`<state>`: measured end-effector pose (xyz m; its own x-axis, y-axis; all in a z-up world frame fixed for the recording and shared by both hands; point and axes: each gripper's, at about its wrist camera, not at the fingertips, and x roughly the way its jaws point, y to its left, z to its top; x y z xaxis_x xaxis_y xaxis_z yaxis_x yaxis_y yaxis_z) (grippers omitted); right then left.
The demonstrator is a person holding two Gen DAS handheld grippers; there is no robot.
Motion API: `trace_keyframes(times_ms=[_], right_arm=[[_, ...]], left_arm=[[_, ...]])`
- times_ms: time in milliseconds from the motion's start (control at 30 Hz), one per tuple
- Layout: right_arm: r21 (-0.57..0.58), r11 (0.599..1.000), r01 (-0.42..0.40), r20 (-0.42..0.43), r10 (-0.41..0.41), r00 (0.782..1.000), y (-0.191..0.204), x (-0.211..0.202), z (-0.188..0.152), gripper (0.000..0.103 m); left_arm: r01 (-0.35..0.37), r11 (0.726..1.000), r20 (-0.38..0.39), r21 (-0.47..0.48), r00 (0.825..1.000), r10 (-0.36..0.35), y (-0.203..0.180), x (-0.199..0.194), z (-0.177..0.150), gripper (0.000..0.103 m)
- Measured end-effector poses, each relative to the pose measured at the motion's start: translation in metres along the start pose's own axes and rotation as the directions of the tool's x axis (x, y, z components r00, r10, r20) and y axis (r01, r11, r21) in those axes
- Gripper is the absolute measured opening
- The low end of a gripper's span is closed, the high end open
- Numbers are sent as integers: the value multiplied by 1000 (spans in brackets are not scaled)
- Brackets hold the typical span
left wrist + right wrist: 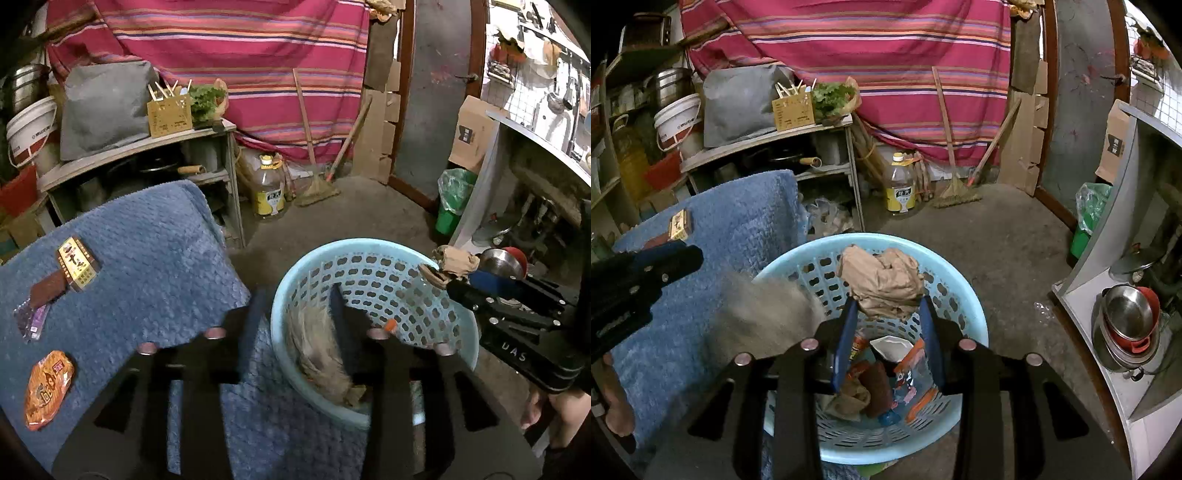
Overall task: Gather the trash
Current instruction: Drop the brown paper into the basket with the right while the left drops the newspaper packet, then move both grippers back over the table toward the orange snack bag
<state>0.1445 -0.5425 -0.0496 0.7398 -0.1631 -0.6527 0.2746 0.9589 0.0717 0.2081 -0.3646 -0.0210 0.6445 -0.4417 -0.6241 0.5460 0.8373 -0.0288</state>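
On the blue towel [147,266] at left lay three wrappers [48,387], seen whole only by the left wrist camera. The left gripper [295,325] stood spread and empty over the basket [964,295]. The right gripper [892,306] pinched crumpled brown paper [882,280] above trash visible only in its own view. A concrete floor [997,229] lay beyond.

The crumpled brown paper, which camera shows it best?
The right wrist view: the crumpled brown paper sits large and centred, pinched between the right gripper fingers above the blue basket. The left wrist view shows it only small, at the right.
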Motion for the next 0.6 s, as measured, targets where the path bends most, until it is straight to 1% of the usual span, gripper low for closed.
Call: trace_keyframes(times_ms=[33,67,133,167,233,333,400,533,567,600], right_arm=[[2,1000,-1,-2,1,1000,0,1,0,35],[3,1000,-2,-3,2,1000,0,1,-1,35],[4,1000,-3,-4,3,1000,3,2,-1,35],[5,1000,-5,-5,5,1000,4,3,-1,35],[9,1000,-7,-8,7,1000,7,6,-2,35],[10,1000,-12,-15,12,1000,13,11,-4,35],[10,1000,-10,-17,10,1000,16,13,-5,36],[29,1000,1,-9,-1,1000,19,14,-6,36],[33,999,8,-8,-8,1000,20,14,-6,38],[35,999,13,-9,-13,1000,20,15,-6,43]], left_arm=[[-2,1000,6,1,1000,2,1,-2,-1,54],[-11,1000,14,-1,1000,11,2,-4,-1,59],[-26,1000,28,-13,999,26,8,-8,0,75],[-38,999,37,-26,999,39,14,-12,0,78],[-55,997,49,-45,997,57,22,-16,1,89],[-89,993,66,-75,993,94,39,-23,2,94],[-105,991,68,-82,992,111,47,-25,1,95],[-159,984,70,-86,984,166,64,-31,-6,97],[-171,981,69,-85,982,177,70,-33,-9,97],[-182,979,67,-88,980,188,75,-33,-11,97]])
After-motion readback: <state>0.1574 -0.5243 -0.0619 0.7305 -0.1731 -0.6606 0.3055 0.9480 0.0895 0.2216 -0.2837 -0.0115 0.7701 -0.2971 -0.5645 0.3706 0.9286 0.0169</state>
